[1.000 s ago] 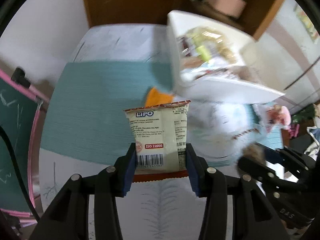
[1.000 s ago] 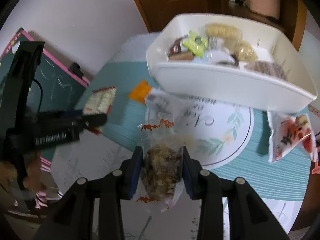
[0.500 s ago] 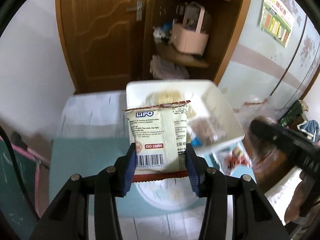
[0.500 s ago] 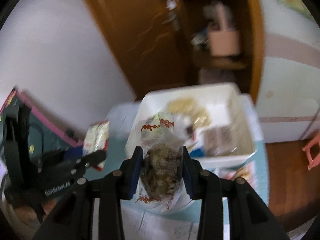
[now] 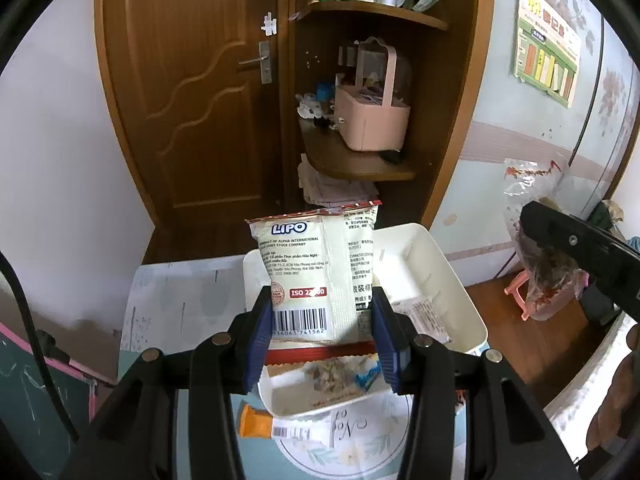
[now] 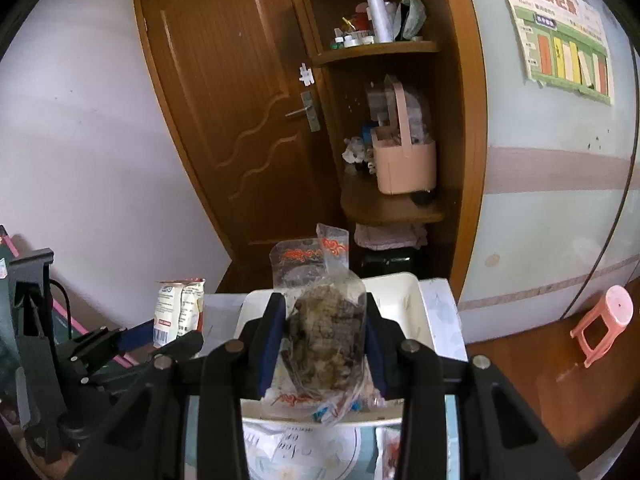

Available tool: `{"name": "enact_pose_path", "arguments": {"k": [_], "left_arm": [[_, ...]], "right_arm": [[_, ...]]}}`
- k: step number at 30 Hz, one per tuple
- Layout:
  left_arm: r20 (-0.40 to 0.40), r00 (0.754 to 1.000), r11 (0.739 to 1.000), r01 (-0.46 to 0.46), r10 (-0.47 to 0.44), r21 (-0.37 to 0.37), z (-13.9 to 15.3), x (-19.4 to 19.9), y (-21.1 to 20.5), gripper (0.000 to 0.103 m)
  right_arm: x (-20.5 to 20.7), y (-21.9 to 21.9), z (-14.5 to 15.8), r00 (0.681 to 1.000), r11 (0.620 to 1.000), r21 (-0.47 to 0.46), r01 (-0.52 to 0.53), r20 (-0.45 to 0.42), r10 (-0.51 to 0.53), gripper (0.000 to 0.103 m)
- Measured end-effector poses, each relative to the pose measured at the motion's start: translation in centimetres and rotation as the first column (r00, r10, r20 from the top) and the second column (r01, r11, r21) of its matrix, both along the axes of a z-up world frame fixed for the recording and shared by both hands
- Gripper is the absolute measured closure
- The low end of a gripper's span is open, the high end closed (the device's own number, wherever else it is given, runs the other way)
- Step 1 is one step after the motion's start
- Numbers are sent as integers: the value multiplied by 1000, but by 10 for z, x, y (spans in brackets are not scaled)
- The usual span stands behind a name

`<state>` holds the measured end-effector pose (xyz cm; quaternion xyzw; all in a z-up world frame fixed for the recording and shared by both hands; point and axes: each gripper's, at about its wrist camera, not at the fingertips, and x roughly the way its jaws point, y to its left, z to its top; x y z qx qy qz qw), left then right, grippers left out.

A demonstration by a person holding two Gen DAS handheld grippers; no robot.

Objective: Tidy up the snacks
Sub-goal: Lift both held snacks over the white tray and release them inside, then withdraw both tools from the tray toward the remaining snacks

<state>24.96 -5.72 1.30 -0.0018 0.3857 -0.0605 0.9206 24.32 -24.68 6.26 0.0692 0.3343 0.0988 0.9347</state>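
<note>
Inside, the white bin (image 5: 440,264) holds several snack packets (image 5: 424,314).

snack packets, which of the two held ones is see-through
The clear bag of brown pieces in the right gripper; the Lipo packet in the left gripper is opaque cream with printing.

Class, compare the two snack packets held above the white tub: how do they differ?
The cream printed Lipo packet is opaque, with a barcode; the clear plastic bag shows its brown snack. The Lipo packet looks flat; the clear bag bulges. Both are clamped upright in tongs over the white plastic tub.
</note>
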Motion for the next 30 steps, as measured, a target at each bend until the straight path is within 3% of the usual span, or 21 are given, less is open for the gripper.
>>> {"name": "enact_pose_path", "arguments": {"k": [8,9,10,12,17,30], "left_arm": [[-45,999,1000,-26,26,3,-18,23,2,53],[-58,998,1000,-24,24,-2,-21,26,2,42],[-68,997,1000,-25,25,-5,-23,27,2,23],[-76,997,999,-33,33,-8,-27,30,2,12],[-102,994,999,-41,41,6,-36,37,1,12],[-162,985,997,-71,65,-31,-49,37,7,12]], "right_arm": [[37,6,-13,999,999,-21,33,-33,-33,65],[40,7,-14,999,999,-21,35,-35,-36,65],[45,7,-17,998,999,-22,39,-47,-40,64],[52,4,-22,995,998,-16,57,-81,-58,57],[57,0,-35,989,997,10,78,-125,-76,46],[49,-4,-60,980,997,-2,78,-184,-78,45]]}}
